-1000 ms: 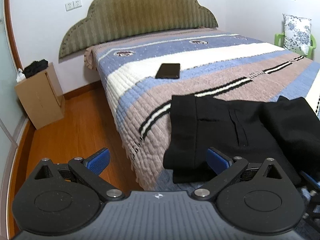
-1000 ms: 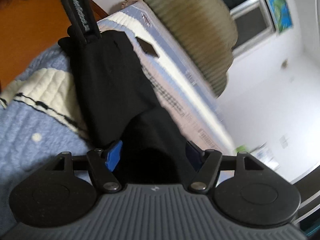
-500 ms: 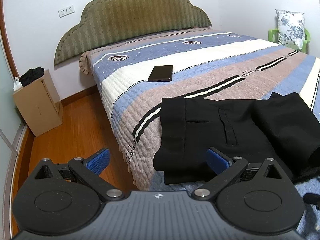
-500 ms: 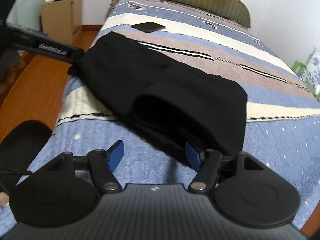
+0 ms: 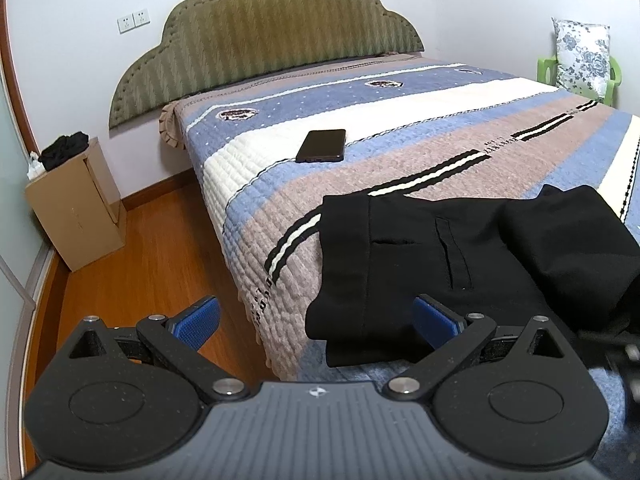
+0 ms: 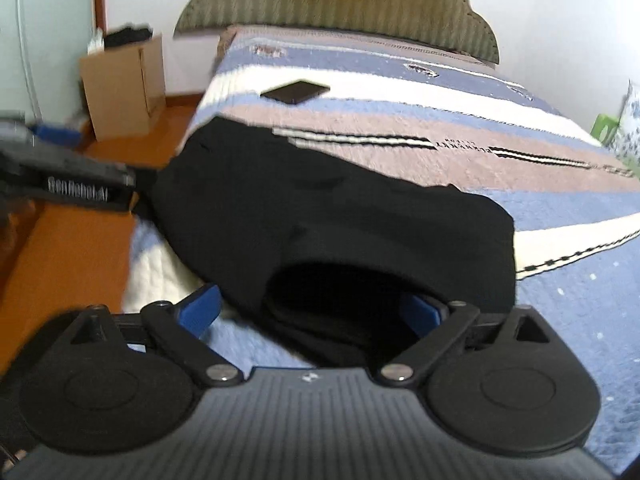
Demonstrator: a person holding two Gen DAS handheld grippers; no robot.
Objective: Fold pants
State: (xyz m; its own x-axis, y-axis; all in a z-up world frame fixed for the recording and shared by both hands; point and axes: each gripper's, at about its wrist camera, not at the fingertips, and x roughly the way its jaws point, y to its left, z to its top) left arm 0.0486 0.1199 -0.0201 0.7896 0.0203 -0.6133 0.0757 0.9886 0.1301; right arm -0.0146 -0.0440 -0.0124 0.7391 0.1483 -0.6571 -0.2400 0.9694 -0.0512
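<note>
While the left view shows the pants (image 5: 460, 264) folded on the bed (image 5: 400, 128) near its edge, left claw (image 5: 316, 320) wide open, empty. Right view: right claw (image 6: 308, 310) wide open, straddling the gaping fold; flatten before pinching.

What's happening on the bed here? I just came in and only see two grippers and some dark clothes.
A person with a handheld gripper in each hand is folding black pants on the striped bedspread. The pants lie near the bed's edge, already folded over, with one end doubled back on top. The left gripper is open by the waistband end, holding nothing. The right gripper is open too, with the folded end bulging between its fingers. A phone lies further up the bed.
</note>
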